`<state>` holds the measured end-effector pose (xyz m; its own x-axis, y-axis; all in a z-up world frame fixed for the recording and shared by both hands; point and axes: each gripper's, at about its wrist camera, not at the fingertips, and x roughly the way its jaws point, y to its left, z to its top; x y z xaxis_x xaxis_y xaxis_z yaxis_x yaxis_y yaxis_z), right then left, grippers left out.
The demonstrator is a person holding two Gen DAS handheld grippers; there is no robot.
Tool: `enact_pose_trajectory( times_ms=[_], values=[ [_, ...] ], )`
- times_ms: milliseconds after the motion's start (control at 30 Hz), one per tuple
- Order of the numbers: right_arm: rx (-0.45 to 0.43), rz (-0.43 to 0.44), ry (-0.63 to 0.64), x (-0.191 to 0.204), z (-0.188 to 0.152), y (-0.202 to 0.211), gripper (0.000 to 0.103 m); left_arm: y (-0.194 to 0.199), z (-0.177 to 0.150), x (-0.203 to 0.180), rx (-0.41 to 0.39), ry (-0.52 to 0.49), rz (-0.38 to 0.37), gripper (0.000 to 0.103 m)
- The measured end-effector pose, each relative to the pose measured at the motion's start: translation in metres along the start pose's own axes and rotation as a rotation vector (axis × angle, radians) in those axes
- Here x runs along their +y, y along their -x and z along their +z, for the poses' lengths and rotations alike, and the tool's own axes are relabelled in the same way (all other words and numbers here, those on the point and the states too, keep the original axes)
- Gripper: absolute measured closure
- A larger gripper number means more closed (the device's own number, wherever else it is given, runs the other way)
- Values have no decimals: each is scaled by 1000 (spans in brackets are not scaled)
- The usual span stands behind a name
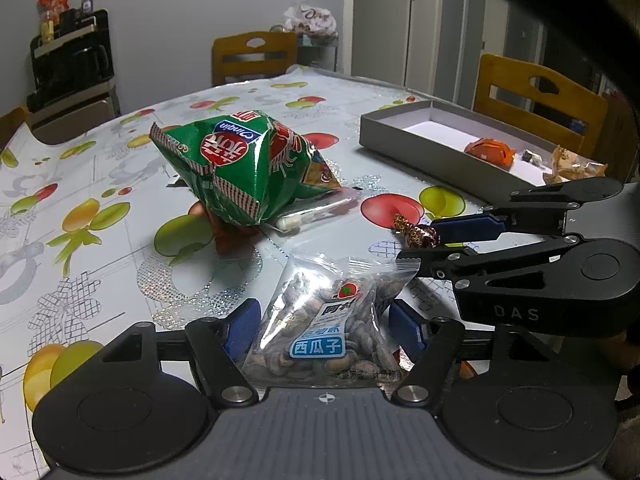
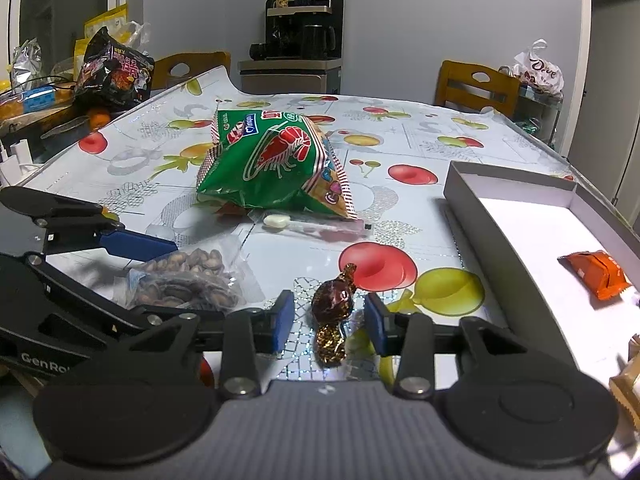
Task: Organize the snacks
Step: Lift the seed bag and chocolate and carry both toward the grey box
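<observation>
A clear bag of melon seeds lies on the table between the open fingers of my left gripper; it also shows in the right wrist view. A brown wrapped candy lies between the open fingers of my right gripper, with gaps on both sides; in the left wrist view the candy sits at that gripper's tips. A green shrimp-cracker bag lies mid-table over a clear packet. A grey box holds an orange snack.
The table has a fruit-print cover. Wooden chairs stand around it. A black noodle pack and clutter sit at the left in the right wrist view. A coffee machine stands by the back wall.
</observation>
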<state>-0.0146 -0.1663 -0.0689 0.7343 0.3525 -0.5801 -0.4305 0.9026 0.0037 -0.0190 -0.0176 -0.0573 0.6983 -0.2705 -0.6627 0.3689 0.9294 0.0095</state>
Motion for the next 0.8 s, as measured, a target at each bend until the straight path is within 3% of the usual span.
enact_pose_trajectory(
  times_ms=[200,800],
  values=[
    [-2,3,14,0,1,0,80,-1,2,-7,5,-6,7,37],
    [-87,37,-24,-30,4,35,80,-8,15,-39,30,-60,-1,42]
  ],
)
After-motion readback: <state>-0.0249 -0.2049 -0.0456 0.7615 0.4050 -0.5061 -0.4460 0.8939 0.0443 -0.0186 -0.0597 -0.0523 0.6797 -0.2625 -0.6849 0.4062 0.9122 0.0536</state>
